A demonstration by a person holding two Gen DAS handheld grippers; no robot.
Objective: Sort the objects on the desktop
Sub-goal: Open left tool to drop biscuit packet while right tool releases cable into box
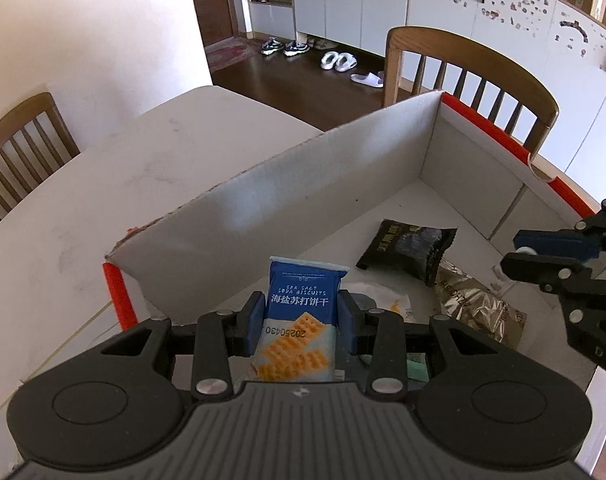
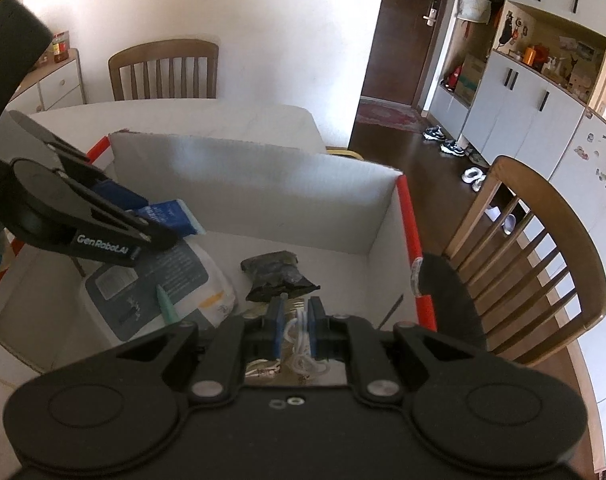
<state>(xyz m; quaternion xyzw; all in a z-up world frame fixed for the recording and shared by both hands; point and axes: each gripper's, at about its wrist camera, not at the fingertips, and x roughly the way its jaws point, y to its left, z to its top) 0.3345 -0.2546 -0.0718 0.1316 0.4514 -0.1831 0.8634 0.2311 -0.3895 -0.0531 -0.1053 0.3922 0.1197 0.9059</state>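
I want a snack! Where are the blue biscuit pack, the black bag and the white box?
Biscuit pack (image 1: 301,296), left wrist view, blue upper half.
Black bag (image 1: 411,249), left wrist view, middle.
White box (image 2: 239,196), right wrist view, far inner wall.

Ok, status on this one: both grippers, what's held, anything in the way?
Left gripper shut on biscuit packet, over box. Right gripper shut on white cord. Black snack bag and silver pouch lie below.

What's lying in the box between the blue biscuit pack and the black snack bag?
Only bare white box floor lies between the biscuit pack and the black bag, seen in the left wrist view.
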